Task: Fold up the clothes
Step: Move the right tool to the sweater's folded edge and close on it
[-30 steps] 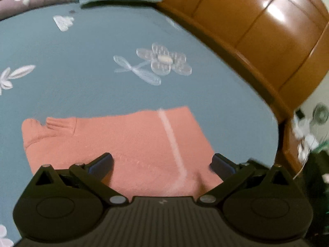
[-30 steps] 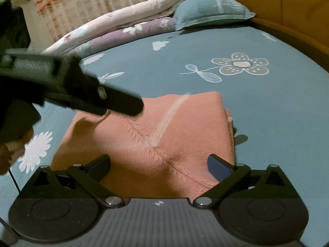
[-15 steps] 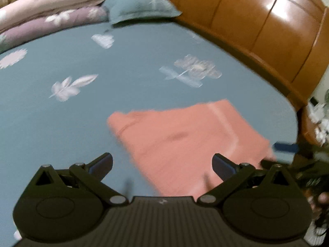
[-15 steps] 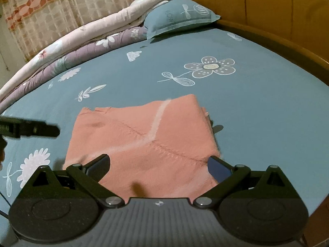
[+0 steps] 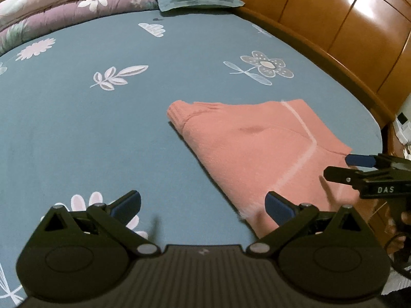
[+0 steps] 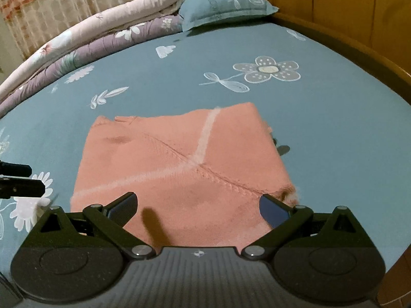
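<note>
Mostly hidden: the lower layers of the folded pink sweater [image 6: 179, 164] cannot be counted; only the top face with its pale stripe and knitted seam shows.
Cut off: the near edge of the sweater runs under the right gripper [image 6: 197, 208] body in the right wrist view, so its front hem is not seen there.
Partly seen: the right gripper [image 5: 359, 164] enters the left wrist view from the edge, only its finger ends and a bit of the hand [image 5: 400, 220] behind it visible.
Hard to make out: small white objects beyond the bed's corner, right of the sweater, are too blurred to name.
Sweater place: flat on the blue flowered bedsheet [image 5: 90, 133], a ribbed cuff at its far left corner.
Left gripper [image 5: 203, 204]: jaws spread wide, nothing between them, held above the sheet just left of the sweater's near corner.
Right gripper state: jaws spread wide and empty, above the sweater's near edge.
Edges: the sweater's left and right sides lie straight; a little frayed fabric sticks out at its right near corner.
Open room: bare sheet lies left of and beyond the sweater, up to the rolled quilts [image 6: 84, 41] and pillow [image 6: 226, 5].
Limit: the wooden headboard [image 5: 346, 30] curves past well to the sweater's right.
</note>
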The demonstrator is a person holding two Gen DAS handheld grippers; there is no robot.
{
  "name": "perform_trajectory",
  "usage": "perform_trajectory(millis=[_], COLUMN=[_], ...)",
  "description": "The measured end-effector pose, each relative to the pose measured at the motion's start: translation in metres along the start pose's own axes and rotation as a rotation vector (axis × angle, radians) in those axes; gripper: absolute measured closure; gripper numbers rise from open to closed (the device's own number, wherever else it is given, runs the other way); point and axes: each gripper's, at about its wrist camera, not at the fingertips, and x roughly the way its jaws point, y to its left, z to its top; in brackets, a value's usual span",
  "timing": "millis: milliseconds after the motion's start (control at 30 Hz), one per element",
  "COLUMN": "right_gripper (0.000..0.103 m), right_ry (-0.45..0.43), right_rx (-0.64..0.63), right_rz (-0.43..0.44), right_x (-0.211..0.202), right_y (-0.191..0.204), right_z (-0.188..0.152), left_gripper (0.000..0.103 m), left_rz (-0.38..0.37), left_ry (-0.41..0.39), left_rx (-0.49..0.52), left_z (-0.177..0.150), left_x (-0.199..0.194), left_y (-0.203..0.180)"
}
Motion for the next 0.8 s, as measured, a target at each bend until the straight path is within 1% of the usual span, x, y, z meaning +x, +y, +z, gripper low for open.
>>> perform_trajectory(millis=[167, 300, 400, 567, 800], right_gripper=[0.0, 0.0, 0.0, 0.0, 0.0], right_ry=[0.011, -0.008, -0.025, -0.046, -0.029], right_rx=[-0.01, -0.021, -0.025, 0.009, 0.12], right_rz=[0.007, 0.022, 0.04, 0.082, 0.163], right_x=[-0.002, -0.01, -0.019, -0.031, -0.022], right_y=[-0.001, -0.003, -0.01, -0.036, -0.079], right_z=[0.0, 0.004, 0.007, 0.012, 0.016], left_gripper=[0.001, 0.001, 0.001, 0.001, 0.001], left_rz=[-0.003, 0.001, -0.014, -0.031, -0.05], left_ry=[-0.003, -0.007, -0.01, -0.011, 0.013], left_rx=[-0.004, -0.015, -0.039, -0.102, -0.193], left_z=[-0.002, -0.003, -0.004, -0.007, -0.008], left_x=[0.0, 0.002, 0.005, 0.009, 0.018], left_y=[-0.007, -0.014, -0.018, -0.026, -0.039])
